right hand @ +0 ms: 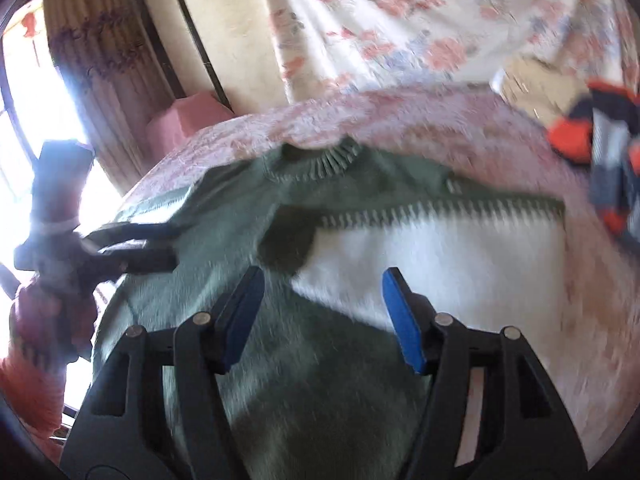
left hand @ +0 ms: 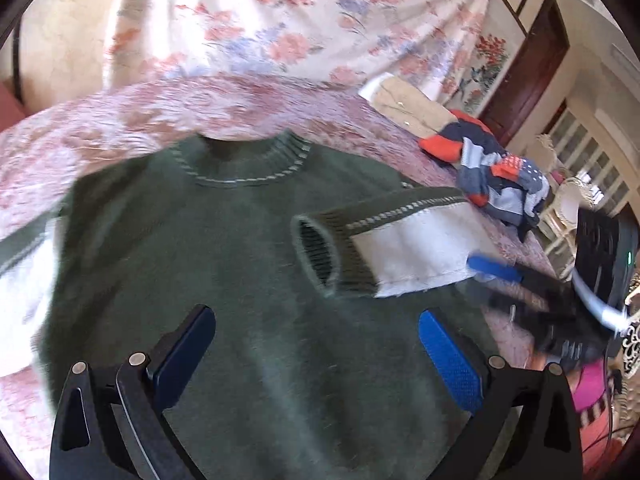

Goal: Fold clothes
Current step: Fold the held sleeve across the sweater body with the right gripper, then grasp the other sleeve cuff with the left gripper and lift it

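Note:
A green knit sweater (left hand: 224, 248) with white sleeve panels lies flat on the pink bed cover (left hand: 120, 120), collar at the far side. Its right sleeve (left hand: 384, 248) is folded across the chest, cuff toward the middle. My left gripper (left hand: 316, 344) is open and empty above the lower chest. The right gripper shows in the left wrist view (left hand: 496, 272), at the sleeve's right edge. In the right wrist view my right gripper (right hand: 324, 312) is open and empty over the sweater (right hand: 304, 380), close to the white sleeve panel (right hand: 440, 264). The left gripper (right hand: 136, 248) shows at the sweater's left side.
A heap of orange, navy and grey clothes (left hand: 488, 172) and a tan folded item (left hand: 408, 108) lie at the bed's far right. A flowered sheet (left hand: 320, 20) hangs behind the bed. A curtain and bright window (right hand: 80, 60) are at the left.

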A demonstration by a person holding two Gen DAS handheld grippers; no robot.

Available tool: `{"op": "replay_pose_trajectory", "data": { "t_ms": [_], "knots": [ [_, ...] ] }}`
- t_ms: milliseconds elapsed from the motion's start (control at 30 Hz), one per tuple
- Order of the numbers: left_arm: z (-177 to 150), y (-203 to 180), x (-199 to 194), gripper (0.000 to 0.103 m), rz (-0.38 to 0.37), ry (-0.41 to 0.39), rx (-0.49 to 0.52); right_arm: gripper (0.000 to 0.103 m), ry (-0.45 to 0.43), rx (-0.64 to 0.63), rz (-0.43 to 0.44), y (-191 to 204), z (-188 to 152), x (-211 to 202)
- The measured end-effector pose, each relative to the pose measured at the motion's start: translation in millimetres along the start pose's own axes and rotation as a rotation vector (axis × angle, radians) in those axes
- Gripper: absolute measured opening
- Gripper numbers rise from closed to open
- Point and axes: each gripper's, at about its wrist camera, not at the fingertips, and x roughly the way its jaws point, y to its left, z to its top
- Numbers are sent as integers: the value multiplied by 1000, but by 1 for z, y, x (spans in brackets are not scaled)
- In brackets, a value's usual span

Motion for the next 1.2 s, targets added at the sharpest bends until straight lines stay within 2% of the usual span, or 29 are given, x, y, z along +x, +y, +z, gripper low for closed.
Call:
{"op": "replay_pose_trajectory", "data": {
  "t_ms": [33, 67, 133, 267, 333, 533, 667, 700, 867, 933, 1200],
  "knots": [
    [2, -2, 5, 94, -26, -7, -9, 65, 11, 9, 1, -2, -8, -1],
    [4, -5, 10, 79, -52, -14, -19, 65, 21, 12, -1, -3, -14, -1],
    [8, -8, 20, 68, -80, -13, -32, 65, 37, 7, -8, -3, -25, -1],
    [11, -5, 39, 68, -58, 37, -58, 65, 69, -27, -1, 2, -37, 3],
    [8, -2, 40, 68, -37, 36, -74, 65, 76, -48, -7, 5, -38, 6],
    [4, -2, 55, 67, -44, 92, -78, 69, 90, -91, -8, 11, -39, 13],
    [3, -9, 59, 66, -11, 85, -68, 70, 87, -77, 2, 7, -39, 13],
    [3, -11, 60, 64, -6, 83, -68, 70, 88, -76, 2, 7, -39, 13],
    [5, -14, 66, 43, 26, 71, -69, 75, 96, -89, 1, 12, -40, 14],
    [5, -13, 67, 38, 35, 62, -74, 76, 98, -94, 0, 13, -41, 13],
    [2, -18, 63, 35, 74, 44, -42, 78, 103, -107, -11, 16, -42, 14]
  ]
}}
